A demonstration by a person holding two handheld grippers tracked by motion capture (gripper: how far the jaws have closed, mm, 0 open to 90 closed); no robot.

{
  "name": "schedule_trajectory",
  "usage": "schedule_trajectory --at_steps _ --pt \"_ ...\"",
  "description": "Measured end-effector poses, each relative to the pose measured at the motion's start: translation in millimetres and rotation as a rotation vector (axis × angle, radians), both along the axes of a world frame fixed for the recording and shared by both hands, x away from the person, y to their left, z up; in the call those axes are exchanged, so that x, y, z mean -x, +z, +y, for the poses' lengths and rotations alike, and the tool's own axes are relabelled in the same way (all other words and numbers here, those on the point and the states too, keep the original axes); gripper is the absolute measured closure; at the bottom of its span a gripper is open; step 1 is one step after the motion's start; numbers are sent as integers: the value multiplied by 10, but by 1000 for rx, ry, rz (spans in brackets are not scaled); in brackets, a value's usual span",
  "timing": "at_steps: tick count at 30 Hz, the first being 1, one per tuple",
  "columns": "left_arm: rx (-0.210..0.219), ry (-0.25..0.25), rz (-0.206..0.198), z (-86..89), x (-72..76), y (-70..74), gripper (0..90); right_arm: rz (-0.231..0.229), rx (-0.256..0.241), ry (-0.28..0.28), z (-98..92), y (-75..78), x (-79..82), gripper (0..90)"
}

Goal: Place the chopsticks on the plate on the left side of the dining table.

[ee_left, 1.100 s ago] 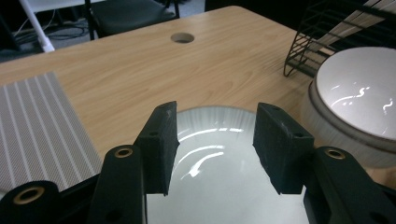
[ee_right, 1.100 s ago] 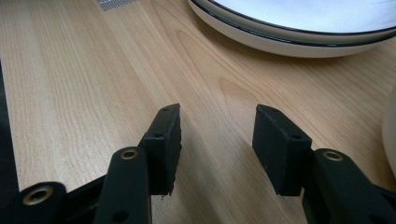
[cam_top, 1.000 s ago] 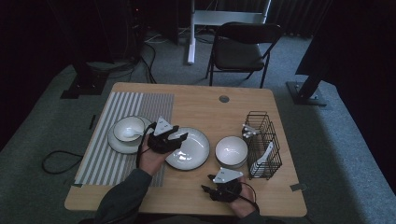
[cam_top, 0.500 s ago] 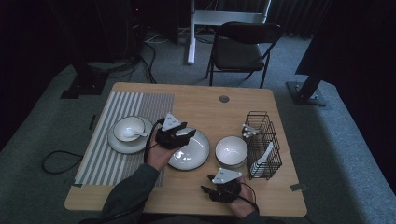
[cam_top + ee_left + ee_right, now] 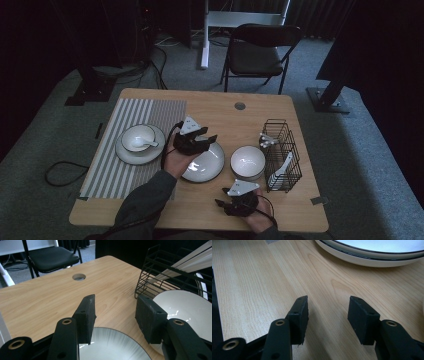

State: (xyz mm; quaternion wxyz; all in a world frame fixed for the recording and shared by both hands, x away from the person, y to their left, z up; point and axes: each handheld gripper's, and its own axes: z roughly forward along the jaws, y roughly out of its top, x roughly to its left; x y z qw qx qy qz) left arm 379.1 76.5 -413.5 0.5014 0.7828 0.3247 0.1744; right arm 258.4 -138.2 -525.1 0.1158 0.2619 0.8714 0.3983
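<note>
High view: left hand-held gripper (image 5: 206,142) gapes empty over plate (image 5: 206,165); spoons fill basket (image 5: 283,155).

From above, my left claw (image 5: 207,141) and hand cover the upper left rim of the plate (image 5: 205,165). In the left claw's own view, the bottom edge cuts that plate (image 5: 112,345) off, and one jaw hides part of the bowl (image 5: 185,306). What lies in the wire basket (image 5: 281,155) is too small to name from above. The right claw's view crops the plate (image 5: 372,255) at the top edge.
</note>
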Motion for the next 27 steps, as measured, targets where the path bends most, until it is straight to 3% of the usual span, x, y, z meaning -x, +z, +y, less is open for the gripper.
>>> schedule_trajectory --at_steps 12,27 --pt "-23 -41 -23 -191 -108 74 516 -1 1 3 2 -1 0 493" --pt "-5 -118 -43 -478 -106 133 515 -5 5 4 7 -2 4 490"
